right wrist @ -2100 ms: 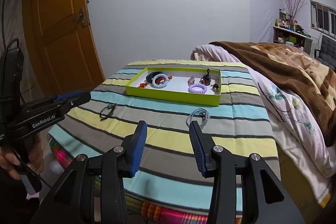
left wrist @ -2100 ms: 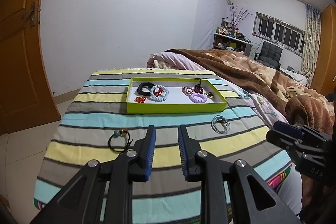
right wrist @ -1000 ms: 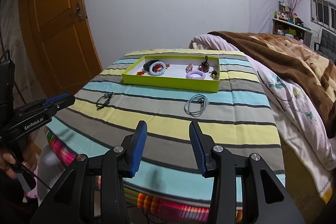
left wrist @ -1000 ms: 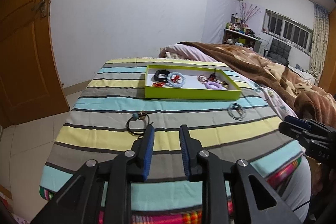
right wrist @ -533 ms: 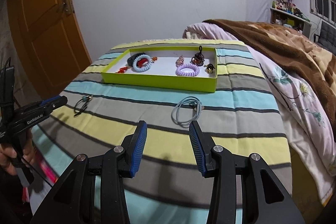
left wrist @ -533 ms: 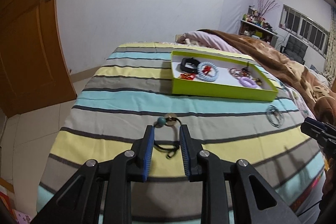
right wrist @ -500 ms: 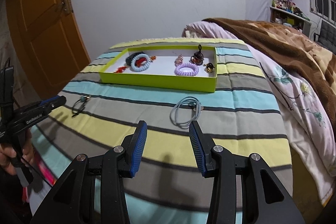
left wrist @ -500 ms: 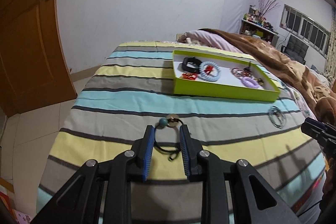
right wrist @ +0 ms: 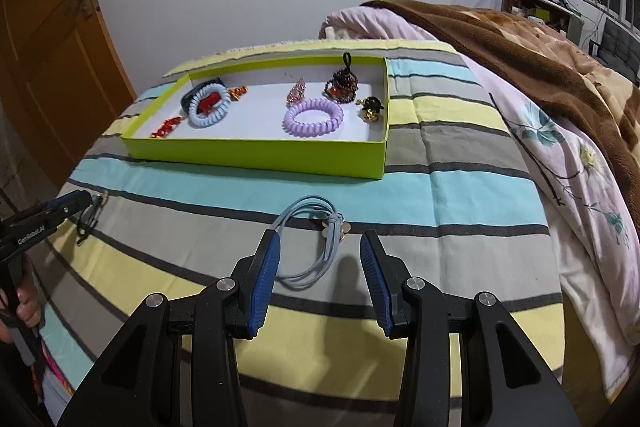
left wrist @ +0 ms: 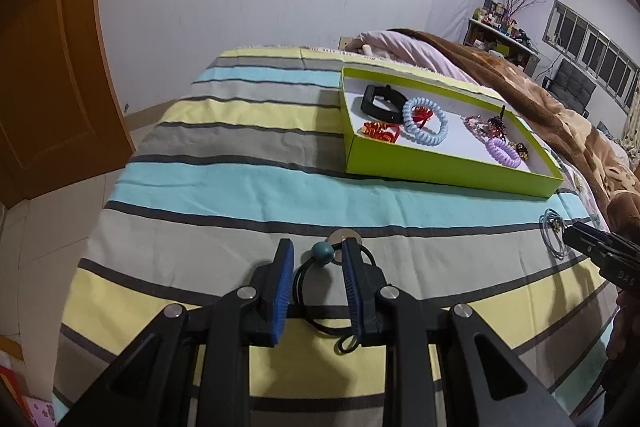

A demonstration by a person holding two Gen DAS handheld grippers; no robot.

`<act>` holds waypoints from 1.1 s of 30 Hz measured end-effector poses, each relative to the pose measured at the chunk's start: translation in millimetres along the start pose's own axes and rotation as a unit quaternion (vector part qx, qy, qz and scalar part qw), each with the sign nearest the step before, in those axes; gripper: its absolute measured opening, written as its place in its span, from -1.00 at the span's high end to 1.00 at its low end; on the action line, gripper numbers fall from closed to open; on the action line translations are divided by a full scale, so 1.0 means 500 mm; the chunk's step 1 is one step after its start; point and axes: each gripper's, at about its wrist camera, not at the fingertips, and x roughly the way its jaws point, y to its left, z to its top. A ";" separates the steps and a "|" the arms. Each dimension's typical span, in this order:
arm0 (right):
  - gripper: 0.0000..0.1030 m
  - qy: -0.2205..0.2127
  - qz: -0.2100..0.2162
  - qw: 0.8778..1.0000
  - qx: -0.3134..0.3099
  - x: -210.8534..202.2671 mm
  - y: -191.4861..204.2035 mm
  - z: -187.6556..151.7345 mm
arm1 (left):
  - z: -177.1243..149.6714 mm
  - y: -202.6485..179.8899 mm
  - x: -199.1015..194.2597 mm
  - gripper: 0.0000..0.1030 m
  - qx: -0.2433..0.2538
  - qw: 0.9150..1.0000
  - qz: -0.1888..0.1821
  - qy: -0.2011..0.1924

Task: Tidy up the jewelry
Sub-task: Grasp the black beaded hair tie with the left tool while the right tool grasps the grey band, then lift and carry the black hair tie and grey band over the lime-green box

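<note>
While the left gripper (left wrist: 316,255) sits low over the striped cloth (left wrist: 240,187), its blue pads are parted and straddle the black hair tie (left wrist: 316,311), whose teal bead (left wrist: 322,252) lies between the fingertips; neither pad visibly presses the tie, so the jaws stand apart. A small round metal charm (left wrist: 344,237) rests just beyond the bead at 12 o'clock. The green tray (left wrist: 440,169) stands on the cloth at 1 o'clock from this gripper, well apart from it. Inside the tray lie a black band (left wrist: 380,103), a light-blue coil tie (left wrist: 425,115), red clips (left wrist: 380,131) and a purple coil tie (left wrist: 503,152). In the right wrist view, the right gripper (right wrist: 320,247) is spread wide, holding nothing, with the light-blue cord loop (right wrist: 312,243) lying on the cloth between and just ahead of its fingertips. The cord's small metal charms (right wrist: 338,227) rest at 12 o'clock from the gripper midpoint. The tray sits farther off at 12 o'clock, and a dark beaded ornament (right wrist: 342,85) occupies its far right area. A brown blanket (right wrist: 520,43) covers the bed at 2 o'clock.
</note>
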 end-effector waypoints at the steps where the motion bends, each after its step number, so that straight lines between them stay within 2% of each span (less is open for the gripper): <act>1: 0.17 0.005 0.000 1.000 0.000 0.007 -0.001 0.002 | 0.001 0.000 0.005 0.50 -0.002 1.000 -0.003 0.004; 8: 0.19 0.020 -0.007 1.000 -0.002 0.034 -0.003 0.008 | 0.005 -0.006 0.026 0.50 -0.002 1.000 -0.001 0.021; 9: 0.29 0.021 -0.009 1.000 -0.002 0.035 -0.004 0.009 | 0.005 -0.008 0.026 0.50 0.000 1.000 0.001 0.021; 10: 0.48 0.021 -0.013 1.000 -0.003 0.036 -0.003 0.011 | 0.004 -0.009 0.026 0.50 0.003 1.000 0.004 0.021; 12: 0.66 0.022 -0.015 1.000 -0.005 0.037 -0.002 0.012 | 0.003 -0.013 0.026 0.52 0.006 1.000 0.008 0.021; 14: 0.75 0.022 -0.016 1.000 -0.005 0.037 -0.002 0.012 | 0.003 -0.014 0.024 0.69 0.008 1.000 0.007 0.020; 25: 0.76 -0.001 -0.007 1.000 -0.011 0.004 0.004 0.003 | -0.020 -0.040 -0.011 0.74 0.030 1.000 -0.006 0.003; 33: 0.76 -0.034 0.007 0.999 -0.008 -0.056 0.011 0.000 | -0.014 -0.065 -0.079 0.74 0.033 0.998 -0.026 -0.035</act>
